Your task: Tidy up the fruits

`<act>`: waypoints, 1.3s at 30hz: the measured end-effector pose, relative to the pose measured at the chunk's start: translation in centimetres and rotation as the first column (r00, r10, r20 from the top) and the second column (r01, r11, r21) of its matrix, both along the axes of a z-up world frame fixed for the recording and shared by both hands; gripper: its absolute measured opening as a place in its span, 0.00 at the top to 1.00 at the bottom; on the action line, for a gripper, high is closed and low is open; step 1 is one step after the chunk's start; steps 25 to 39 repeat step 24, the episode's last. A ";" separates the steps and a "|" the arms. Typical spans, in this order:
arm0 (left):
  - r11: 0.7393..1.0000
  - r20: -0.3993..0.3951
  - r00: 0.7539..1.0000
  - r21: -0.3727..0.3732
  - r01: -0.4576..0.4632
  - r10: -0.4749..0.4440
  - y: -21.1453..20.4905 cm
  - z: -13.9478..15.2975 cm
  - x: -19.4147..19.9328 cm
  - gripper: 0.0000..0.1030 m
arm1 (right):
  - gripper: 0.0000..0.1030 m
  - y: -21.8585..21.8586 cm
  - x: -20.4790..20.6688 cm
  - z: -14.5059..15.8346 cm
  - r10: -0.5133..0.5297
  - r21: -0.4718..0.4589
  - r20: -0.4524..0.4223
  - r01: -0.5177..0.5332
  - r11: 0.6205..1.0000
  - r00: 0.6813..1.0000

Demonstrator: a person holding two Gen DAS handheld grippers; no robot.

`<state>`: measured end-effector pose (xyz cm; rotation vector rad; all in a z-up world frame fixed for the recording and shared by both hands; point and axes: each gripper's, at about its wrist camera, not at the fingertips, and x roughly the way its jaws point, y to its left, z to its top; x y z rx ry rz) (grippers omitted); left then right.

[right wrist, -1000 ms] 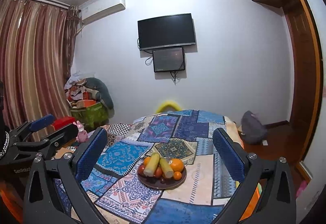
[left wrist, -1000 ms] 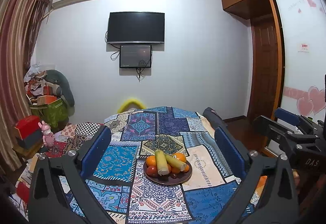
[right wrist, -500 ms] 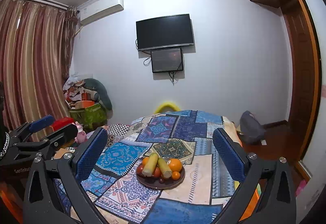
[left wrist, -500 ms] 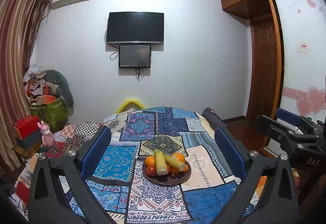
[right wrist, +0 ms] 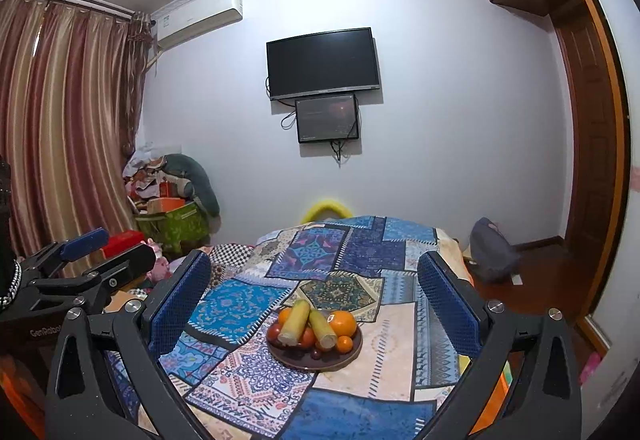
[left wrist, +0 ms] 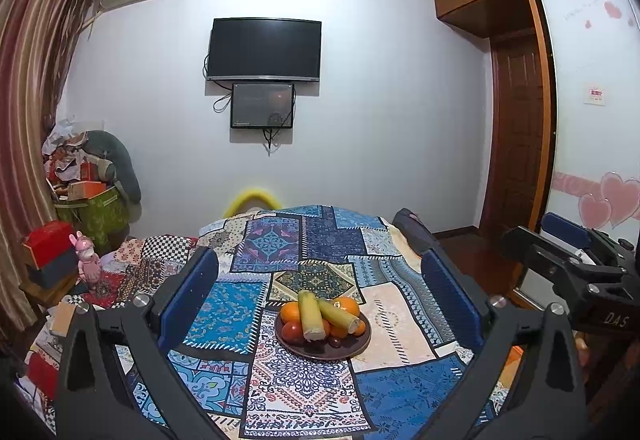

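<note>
a dark plate (left wrist: pixel 325 353) sits on the patchwork cloth (left wrist: pixel 400 324) of the worktop, about midway across and nearer the near edge than the far one. on it lie two corn cobs (left wrist: pixel 309 314) side by side, angled with their cut ends toward the near edge, resting on top of the other fruit. oranges (left wrist: pixel 347 306) sit behind and to the right of the cobs, a tomato (left wrist: pixel 292 329) at the left, and small dark fruits (left wrist: pixel 335 342) at the plate's near rim.

the left tool (left wrist: pixel 320 294) hangs above the near edge, its blue-padded fingers (left wrist: pixel 188 292) spread wide with nothing between them; the plate shows in the gap, well apart from both pads. the right tool (right wrist: pixel 314 290) is likewise wide open and holds nothing, its pads (right wrist: pixel 447 300) either side of the plate in its own view, clear of it.
</note>
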<state>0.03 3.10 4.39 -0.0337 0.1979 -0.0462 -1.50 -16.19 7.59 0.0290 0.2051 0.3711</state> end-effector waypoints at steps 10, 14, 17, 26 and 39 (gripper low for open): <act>1.000 -0.010 1.000 0.003 0.023 -0.023 -0.2 -0.3 0.2 0.00 | 0.00 0.0 0.1 0.2 0.001 -0.001 0.000 -0.001 1.000 1.000; 1.000 -0.014 1.000 0.007 0.022 -0.022 -0.3 -0.4 0.3 0.00 | 0.00 -0.1 0.2 0.2 -0.001 -0.005 -0.003 0.001 1.000 1.000; 1.000 -0.014 1.000 0.007 0.020 -0.020 -0.3 -0.4 0.3 0.00 | 0.00 -0.2 0.3 0.1 -0.001 -0.002 -0.008 0.001 1.000 1.000; 1.000 -0.020 1.000 -0.002 0.019 -0.019 0.0 -0.5 0.3 0.00 | 0.00 -0.2 0.4 0.0 -0.001 -0.003 -0.011 0.001 1.000 1.000; 1.000 -0.020 1.000 -0.002 0.019 -0.019 0.0 -0.5 0.3 0.00 | 0.00 -0.2 0.4 0.0 -0.001 -0.003 -0.011 0.001 1.000 1.000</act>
